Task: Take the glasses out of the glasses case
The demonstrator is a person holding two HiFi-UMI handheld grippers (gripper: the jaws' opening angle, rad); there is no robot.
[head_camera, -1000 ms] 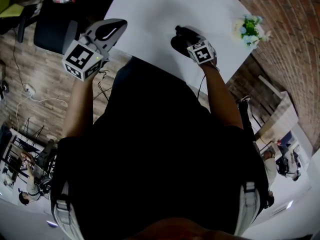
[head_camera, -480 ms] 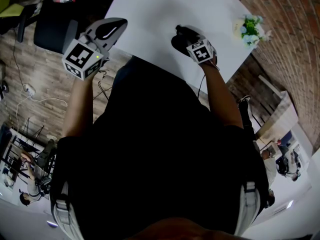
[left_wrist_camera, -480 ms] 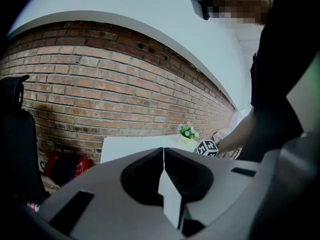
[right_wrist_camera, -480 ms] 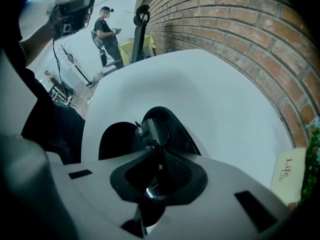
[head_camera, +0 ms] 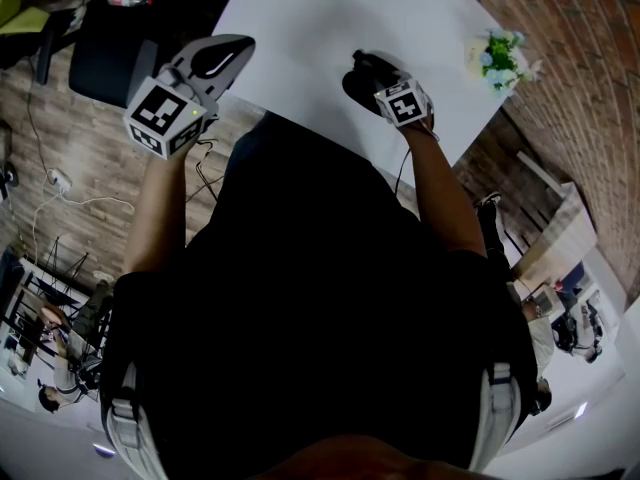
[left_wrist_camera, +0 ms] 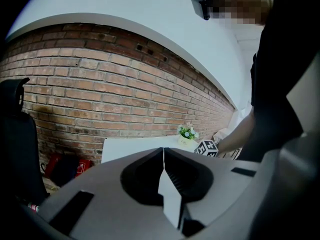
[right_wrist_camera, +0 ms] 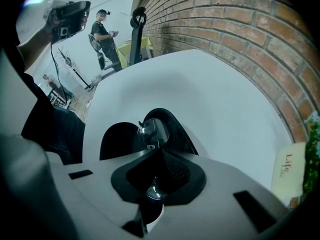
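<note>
Right hand-held gripper pinches the glasses just over the glasses case.

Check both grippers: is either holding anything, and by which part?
The right gripper is shut on the glasses, seemingly on the frame beside a lens, over the glasses case. The left gripper is shut, empty.

I'm logging a white surface, black glasses case, dark-rimmed glasses, red-brown brick wall. Left tongs are showing pale grey, cube carrying black-and-white squares. Plant is showing green, white-blue blooms.
</note>
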